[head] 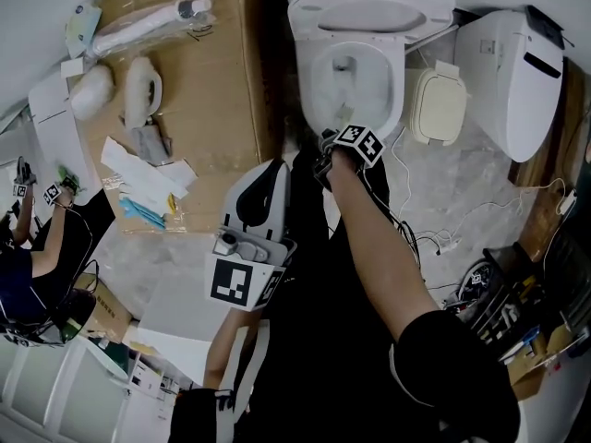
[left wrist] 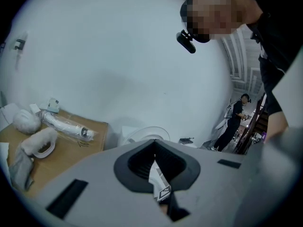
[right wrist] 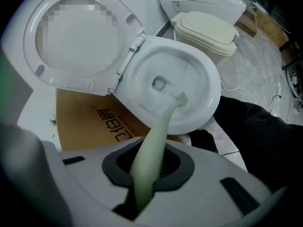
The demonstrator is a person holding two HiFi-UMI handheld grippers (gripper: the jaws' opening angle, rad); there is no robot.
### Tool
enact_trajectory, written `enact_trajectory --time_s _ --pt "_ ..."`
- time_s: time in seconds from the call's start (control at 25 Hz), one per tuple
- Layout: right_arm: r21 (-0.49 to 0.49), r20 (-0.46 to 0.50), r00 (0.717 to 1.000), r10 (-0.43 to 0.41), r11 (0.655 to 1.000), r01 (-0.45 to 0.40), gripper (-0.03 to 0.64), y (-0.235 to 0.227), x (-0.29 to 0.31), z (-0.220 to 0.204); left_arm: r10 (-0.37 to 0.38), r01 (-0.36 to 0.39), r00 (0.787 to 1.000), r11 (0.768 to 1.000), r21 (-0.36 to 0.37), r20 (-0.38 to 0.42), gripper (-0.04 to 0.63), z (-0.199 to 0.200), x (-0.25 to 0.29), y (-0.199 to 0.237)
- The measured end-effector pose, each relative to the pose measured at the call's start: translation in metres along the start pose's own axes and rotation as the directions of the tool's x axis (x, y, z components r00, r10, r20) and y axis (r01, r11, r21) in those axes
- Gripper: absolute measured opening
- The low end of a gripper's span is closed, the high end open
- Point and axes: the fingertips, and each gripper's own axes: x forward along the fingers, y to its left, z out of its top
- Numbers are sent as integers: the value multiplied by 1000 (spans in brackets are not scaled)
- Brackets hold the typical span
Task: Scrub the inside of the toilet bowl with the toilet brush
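The toilet bowl [head: 310, 81] stands open in front of you, lid [right wrist: 94, 74] tipped up. Your left hand-held gripper [head: 261, 187] hangs back by your body, jaws clenched together on nothing. Your right hand-held gripper [head: 343, 137] is at the bowl's near rim, grasping the pale green toilet brush [right wrist: 156, 141] by its handle, bristle head inside the bowl near the drain hole.

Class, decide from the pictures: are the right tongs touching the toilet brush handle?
Touching. The right gripper view shows the right tongs closed on the pale green toilet brush handle, which runs out between the jaws with no gap.
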Motion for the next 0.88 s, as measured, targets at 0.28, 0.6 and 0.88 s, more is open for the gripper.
enact_trajectory --time_s 0.28,0.6,0.88 --pt "-136 -25 998 -60 989 56 54 -33 -28 32 -26 25 999 1000 -17 -20 8 -11 23 -23" --pt "-373 -82 995 -58 928 23 54 -39 -60 64 -60 60 998 998 -10 -18 8 -7 50 -54" --pt "-270 -89 984 153 947 -172 52 -9 -54 94 -55 55 998 998 -3 -20 8 -6 64 -61"
